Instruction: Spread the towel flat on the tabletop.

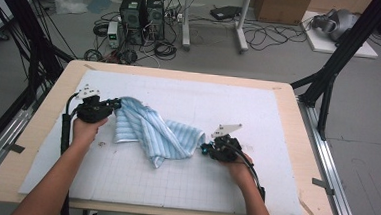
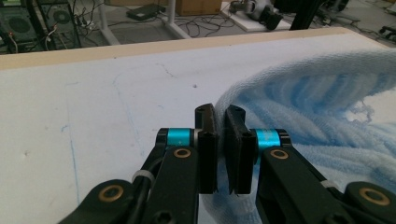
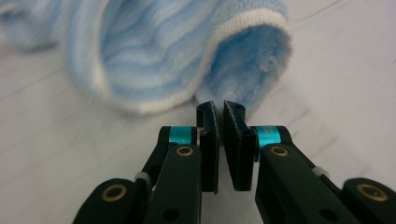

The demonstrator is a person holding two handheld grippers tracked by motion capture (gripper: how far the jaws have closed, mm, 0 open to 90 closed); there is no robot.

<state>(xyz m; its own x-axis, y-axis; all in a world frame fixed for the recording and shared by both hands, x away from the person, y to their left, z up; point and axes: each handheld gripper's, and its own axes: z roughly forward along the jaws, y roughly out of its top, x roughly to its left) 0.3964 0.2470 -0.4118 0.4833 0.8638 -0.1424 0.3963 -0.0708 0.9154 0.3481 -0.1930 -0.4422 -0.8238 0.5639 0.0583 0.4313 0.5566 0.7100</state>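
A lab: computer towers [image 1: 143, 14] and tangled cables [image 1: 164, 48] on a grey floor [image 1: 364, 98]; black frame struts [image 1: 342, 51]; cardboard boxes [image 1: 281, 7]; a gridded mat [image 1: 258, 116] on the counter [image 1: 43, 113].

Light blue and white striped terry towel [image 1: 152, 130], crumpled and twisted, stretched between left gripper [image 1: 114, 103] and right gripper [image 1: 203, 148], both corners pinched
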